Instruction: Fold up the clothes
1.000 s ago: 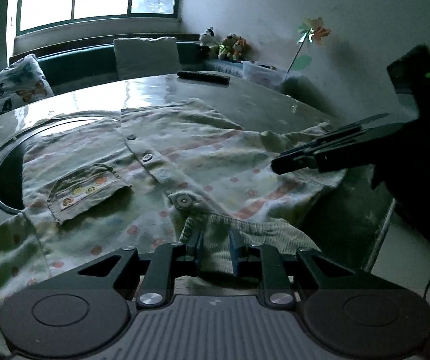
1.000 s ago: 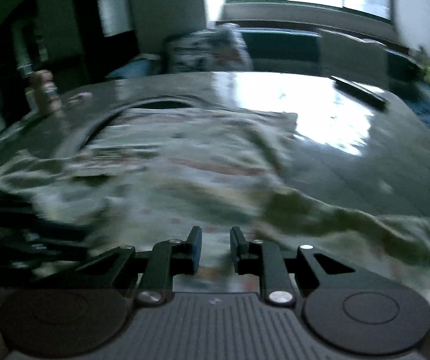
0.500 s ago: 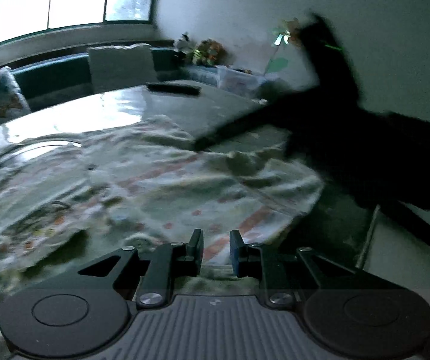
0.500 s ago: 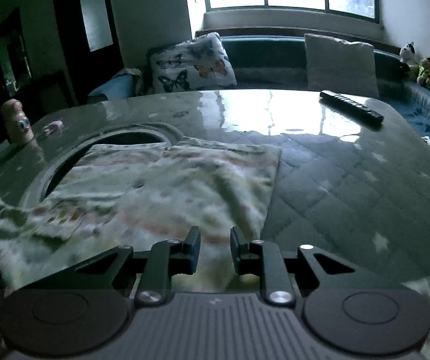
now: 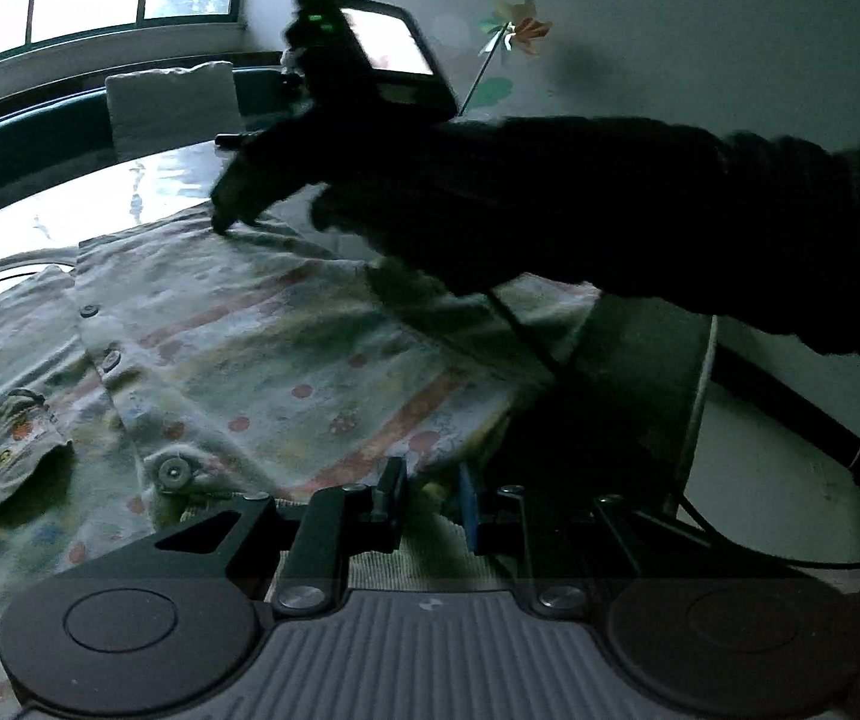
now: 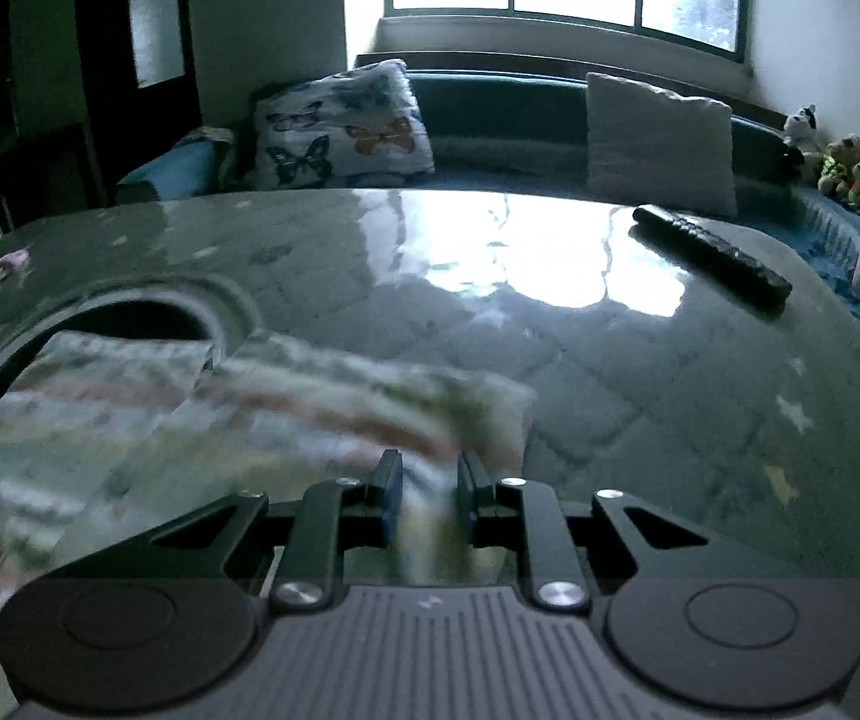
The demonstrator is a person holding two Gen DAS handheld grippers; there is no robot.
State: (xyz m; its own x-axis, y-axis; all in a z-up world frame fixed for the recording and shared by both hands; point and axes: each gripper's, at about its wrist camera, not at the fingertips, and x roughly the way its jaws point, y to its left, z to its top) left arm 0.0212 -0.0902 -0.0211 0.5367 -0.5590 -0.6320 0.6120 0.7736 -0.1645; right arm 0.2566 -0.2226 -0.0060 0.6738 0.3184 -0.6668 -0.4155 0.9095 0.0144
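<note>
A pale shirt (image 5: 285,360) with small coloured prints, buttons and a chest pocket lies spread on the glossy table (image 6: 640,390). My left gripper (image 5: 430,489) is at the shirt's near edge, shut on its ribbed green collar. A dark-sleeved arm (image 5: 610,210) crosses the left wrist view from the right. It carries my right gripper (image 5: 225,222) down to the far part of the shirt. In the right wrist view the shirt (image 6: 309,414) is blurred, and my right gripper (image 6: 430,489) is shut on a strip of its cloth.
A black remote (image 6: 712,255) lies on the far right of the table. A round dark opening (image 6: 129,318) sits in the table at the left, partly under the shirt. Behind the table stands a bench with a butterfly pillow (image 6: 339,126) and a white pillow (image 6: 658,144).
My right gripper has swept from the shirt's right edge across to its far side, drawing cloth along with it. The left gripper has shifted a little and keeps its hold.
</note>
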